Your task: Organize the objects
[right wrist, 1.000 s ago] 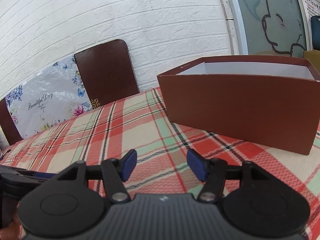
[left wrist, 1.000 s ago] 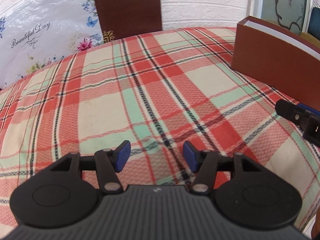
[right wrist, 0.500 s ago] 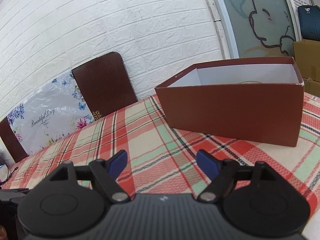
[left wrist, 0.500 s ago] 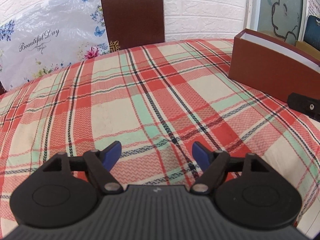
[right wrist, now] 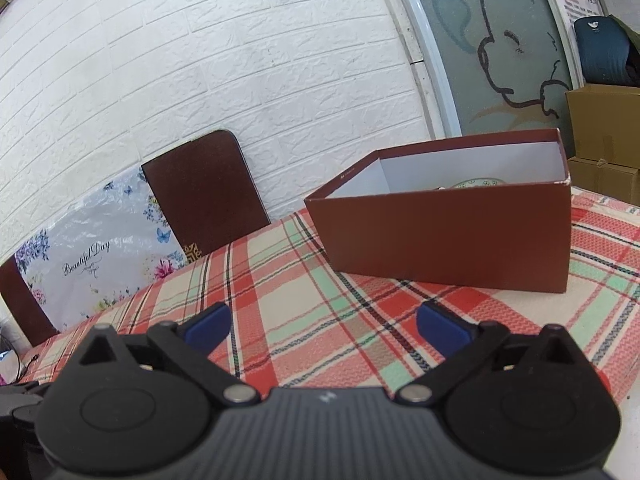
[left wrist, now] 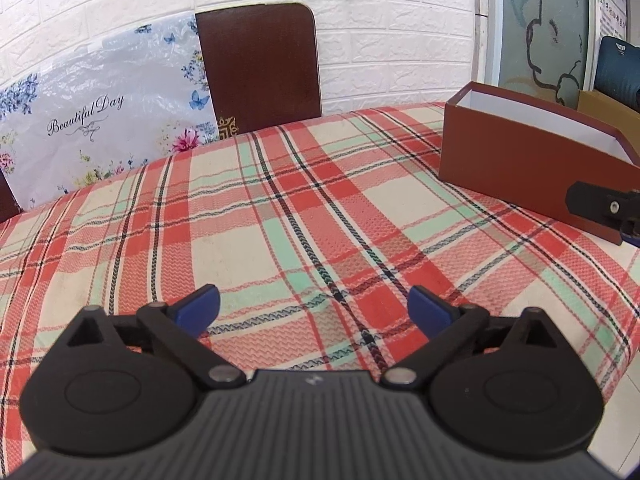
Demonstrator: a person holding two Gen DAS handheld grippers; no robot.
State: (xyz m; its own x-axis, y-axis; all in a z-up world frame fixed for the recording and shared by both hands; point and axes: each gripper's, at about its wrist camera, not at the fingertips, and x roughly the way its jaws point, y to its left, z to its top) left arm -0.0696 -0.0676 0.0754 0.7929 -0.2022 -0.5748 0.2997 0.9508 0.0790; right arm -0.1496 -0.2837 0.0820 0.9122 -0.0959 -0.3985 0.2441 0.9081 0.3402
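Nearest in the left wrist view is the left gripper (left wrist: 314,304), blue pads spread wide with nothing between them, hanging over the plaid tablecloth (left wrist: 248,240) near its front edge; same story in the right wrist view, the right gripper (right wrist: 323,326) is released too, pads (right wrist: 440,326) far apart and empty, sitting over the cloth (right wrist: 296,304) a bit short of the box; a black bit of the right gripper also pokes in at the right edge of the left view (left wrist: 604,204), just in front of the box wall.

Next out is the brown box (right wrist: 452,248) standing on the cloth toward the right side of the table, lid off, white inside; over its near rim you can just catch the edge of something pale with a green pattern (right wrist: 476,183) lying in it, can't tell what it is; in the left view the same box (left wrist: 520,168) is off to the right.

Past the far edge of the table there's a dark brown chair back (left wrist: 260,68) and a floral bag (left wrist: 100,120) reading "Beautiful Day" leaning beside it; behind those a white brick wall (right wrist: 200,60); right of that a frosted panel with a cartoon outline (right wrist: 500,48); cardboard cartons (right wrist: 604,128) stacked at the far right.
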